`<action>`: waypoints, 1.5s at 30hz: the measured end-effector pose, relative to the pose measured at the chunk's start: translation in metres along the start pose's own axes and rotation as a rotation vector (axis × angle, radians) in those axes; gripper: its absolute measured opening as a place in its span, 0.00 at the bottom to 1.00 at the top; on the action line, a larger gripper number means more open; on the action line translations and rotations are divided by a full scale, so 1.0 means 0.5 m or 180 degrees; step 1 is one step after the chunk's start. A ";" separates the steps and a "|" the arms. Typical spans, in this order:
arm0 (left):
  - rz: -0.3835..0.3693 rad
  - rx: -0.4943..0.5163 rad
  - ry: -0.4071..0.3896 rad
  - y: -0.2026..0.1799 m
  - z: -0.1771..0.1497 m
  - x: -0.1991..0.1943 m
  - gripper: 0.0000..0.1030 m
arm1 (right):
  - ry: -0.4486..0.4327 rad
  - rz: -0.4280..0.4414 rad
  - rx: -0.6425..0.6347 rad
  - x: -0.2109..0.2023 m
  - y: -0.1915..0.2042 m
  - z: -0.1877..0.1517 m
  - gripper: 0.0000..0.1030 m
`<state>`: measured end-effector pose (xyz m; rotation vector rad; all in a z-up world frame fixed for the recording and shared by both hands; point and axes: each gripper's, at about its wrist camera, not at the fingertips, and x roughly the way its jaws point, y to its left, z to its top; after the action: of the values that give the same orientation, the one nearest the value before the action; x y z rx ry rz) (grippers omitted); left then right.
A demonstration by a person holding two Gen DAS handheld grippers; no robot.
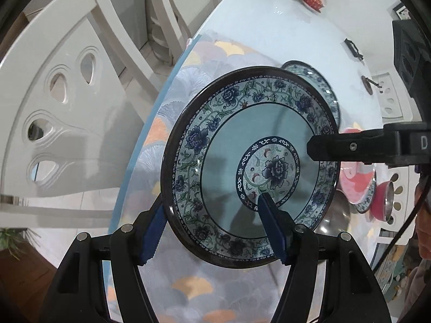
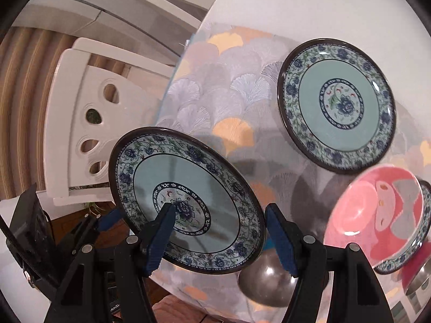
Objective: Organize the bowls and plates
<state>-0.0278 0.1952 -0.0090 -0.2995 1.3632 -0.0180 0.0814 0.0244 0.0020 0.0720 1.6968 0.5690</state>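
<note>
Left gripper (image 1: 215, 231) and right gripper (image 2: 221, 237) each clamp opposite rims of the tilted floral plate (image 1: 247, 167) (lifted off the mat); keep it level, lower squarely onto second plate (image 2: 336, 105).

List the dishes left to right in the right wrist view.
Lifted blue floral plate → steel bowl → flat blue floral plate on the patterned tablecloth → pink bowl.
</note>
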 end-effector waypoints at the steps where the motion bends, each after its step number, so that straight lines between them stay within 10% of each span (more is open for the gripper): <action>1: 0.0008 0.0009 -0.0026 -0.006 -0.008 -0.009 0.62 | -0.0029 0.0013 -0.0008 -0.011 -0.004 -0.011 0.66; 28: 0.0044 0.0295 0.0079 -0.312 -0.309 -0.005 0.62 | -0.0268 0.0375 0.0347 -0.092 -0.273 -0.437 0.66; 45: 0.0085 0.0489 0.0270 -0.390 -0.393 0.063 0.62 | -0.0248 0.0518 0.0657 -0.042 -0.393 -0.553 0.66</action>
<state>-0.1793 -0.0378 -0.0302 -0.1530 1.4412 -0.1138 -0.1224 -0.2457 -0.0324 0.3786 1.6784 0.5028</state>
